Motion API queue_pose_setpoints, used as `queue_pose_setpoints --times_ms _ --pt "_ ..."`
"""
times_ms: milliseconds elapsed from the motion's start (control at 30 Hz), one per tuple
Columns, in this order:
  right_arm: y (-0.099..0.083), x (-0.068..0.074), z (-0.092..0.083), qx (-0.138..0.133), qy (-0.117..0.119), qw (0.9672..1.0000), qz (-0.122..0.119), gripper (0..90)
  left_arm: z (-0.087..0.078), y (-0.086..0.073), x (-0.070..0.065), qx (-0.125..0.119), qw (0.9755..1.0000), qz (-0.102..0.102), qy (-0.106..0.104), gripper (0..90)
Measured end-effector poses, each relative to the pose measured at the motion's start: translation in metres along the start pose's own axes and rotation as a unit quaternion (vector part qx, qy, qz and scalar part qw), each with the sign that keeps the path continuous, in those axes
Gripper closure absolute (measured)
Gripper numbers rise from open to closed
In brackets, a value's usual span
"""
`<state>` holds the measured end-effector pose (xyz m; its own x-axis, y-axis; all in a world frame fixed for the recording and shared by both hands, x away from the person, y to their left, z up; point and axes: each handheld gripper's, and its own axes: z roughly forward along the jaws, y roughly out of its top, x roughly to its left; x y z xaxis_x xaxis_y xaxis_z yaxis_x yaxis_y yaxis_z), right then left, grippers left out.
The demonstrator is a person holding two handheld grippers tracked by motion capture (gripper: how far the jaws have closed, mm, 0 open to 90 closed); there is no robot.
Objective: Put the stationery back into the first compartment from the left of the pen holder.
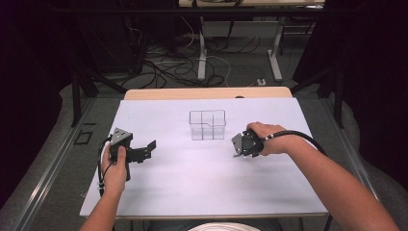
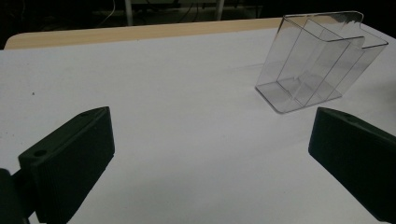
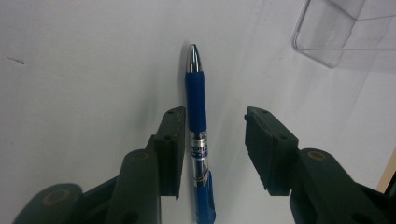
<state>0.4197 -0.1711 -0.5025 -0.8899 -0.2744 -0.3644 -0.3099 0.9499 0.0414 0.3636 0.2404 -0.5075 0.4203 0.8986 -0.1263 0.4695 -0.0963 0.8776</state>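
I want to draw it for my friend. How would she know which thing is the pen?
Start at the big white table, then find the see-through box with dividers near its middle. Beside it, the right gripper points down at the pen, which lies flat between its black fingers. It is the only blue thing there, slim, with a silver tip.

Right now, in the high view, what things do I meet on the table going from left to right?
Left hand-held gripper → clear divided box → right hand-held gripper.
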Motion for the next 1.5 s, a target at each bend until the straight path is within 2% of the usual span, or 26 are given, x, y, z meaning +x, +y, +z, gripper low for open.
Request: queue_pose_setpoints --times_ms 67,100,167,200,333,367,400,433,467,533,600,767,900,933,1000,1133,1200,1267,1367,1500 --pt "0.001 0.0 0.001 0.006 0.008 0.9999 0.004 60.8 0.0 0.0 0.0 0.0 1.0 0.001 0.0 0.1" --pt "0.001 -0.002 0.002 0.005 0.008 0.9999 -0.009 61.4 0.0 0.0 0.0 0.001 1.0 0.001 0.0 0.1" --pt "0.002 -0.001 0.003 0.004 0.011 0.9999 -0.001 62.6 0.0 0.0 0.0 0.001 1.0 0.001 -0.001 0.1" --pt "0.002 -0.002 0.003 0.006 0.012 0.9999 -0.011 62.9 0.0 0.0 0.0 0.003 1.0 0.0 -0.001 0.1" --pt "0.003 -0.002 0.008 0.005 0.015 0.9997 -0.017 62.9 0.0 0.0 0.0 0.001 1.0 0.0 -0.001 0.1" --pt "0.004 -0.001 0.009 0.004 0.017 0.9998 -0.008 63.2 0.0 0.0 0.0 0.001 1.0 0.0 0.0 0.1" --pt "0.004 -0.002 0.01 0.006 0.018 0.9997 -0.016 63.4 0.0 -0.001 0.0 0.0 1.0 -0.002 0.001 0.1" --pt "0.003 0.0 0.013 -0.008 0.003 0.9999 -0.013 63.9 0.0 -0.001 0.0 -0.002 1.0 -0.002 0.002 0.1" --pt "0.004 0.0 0.015 -0.008 0.008 0.9999 -0.009 64.5 0.0 -0.001 0.0 -0.002 1.0 -0.004 0.002 0.1" --pt "0.005 -0.002 0.014 0.01 0.034 0.9993 -0.012 65.8 0.0 -0.001 0.0 -0.001 1.0 -0.003 0.002 0.1" --pt "0.005 -0.002 0.017 0.007 0.031 0.9993 -0.019 66.6 0.0 -0.001 0.0 0.0 1.0 -0.002 0.002 0.1" --pt "0.005 0.0 0.022 0.009 0.04 0.9991 -0.013 69.3 0.0 -0.001 0.001 0.0 1.0 -0.001 0.003 0.1" --pt "0.004 -0.001 0.025 0.006 0.038 0.9992 -0.007 70.2 0.0 -0.002 0.001 -0.001 1.0 -0.001 0.001 0.1" --pt "0.003 -0.002 0.027 0.006 0.038 0.9992 -0.013 70.4 0.0 -0.001 0.001 -0.001 1.0 -0.001 0.001 0.1" --pt "0.003 0.0 0.028 0.004 0.038 0.9993 -0.001 70.7 0.0 -0.001 0.0 -0.001 1.0 -0.001 0.002 0.1" --pt "0.003 -0.001 0.028 0.007 0.038 0.9992 -0.009 71.5 0.0 -0.001 0.0 -0.001 1.0 -0.001 0.003 0.1" --pt "0.004 0.0 0.029 0.008 0.035 0.9994 -0.006 72.3 0.0 -0.001 0.0 -0.001 1.0 -0.001 0.002 0.1" --pt "0.004 -0.001 0.029 0.013 0.036 0.9991 -0.017 73.2 0.0 -0.001 0.0 -0.002 1.0 -0.002 0.002 0.1" --pt "0.005 0.001 0.029 0.013 0.034 0.9993 -0.011 74.5 0.0 -0.001 0.0 -0.002 1.0 -0.002 0.003 0.1" --pt "0.005 0.0 0.029 0.013 0.033 0.9992 -0.019 77.0 0.0 -0.002 0.0 -0.001 1.0 -0.002 0.003 0.1"
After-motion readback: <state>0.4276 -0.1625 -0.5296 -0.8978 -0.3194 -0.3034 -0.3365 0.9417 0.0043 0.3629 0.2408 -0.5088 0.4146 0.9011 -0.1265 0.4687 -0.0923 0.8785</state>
